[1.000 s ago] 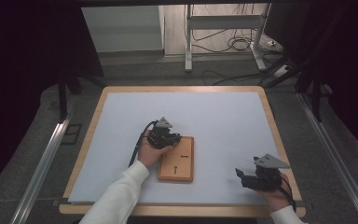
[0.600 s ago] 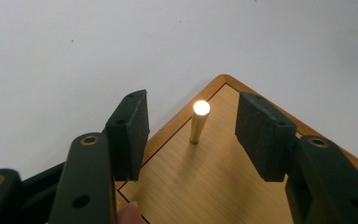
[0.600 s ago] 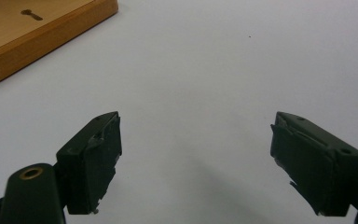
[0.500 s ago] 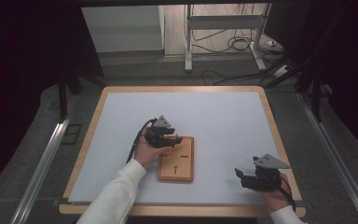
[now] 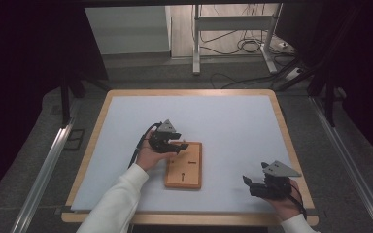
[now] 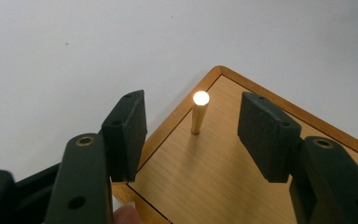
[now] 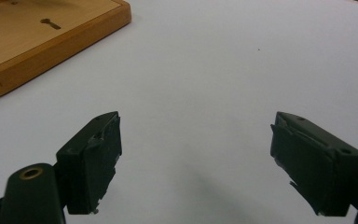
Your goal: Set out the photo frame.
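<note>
Wood-rimmed table [image 5: 126, 94], pale sheet [image 5: 223, 126] on top; wooden board [image 5: 184, 167] lies on sheet.

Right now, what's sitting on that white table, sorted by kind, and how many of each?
Wooden board: 1
Wooden peg, standing upright in the board: 1
Hand-held gripper: 2, left and right, both with jaws apart and holding nothing
Total: 4
</note>
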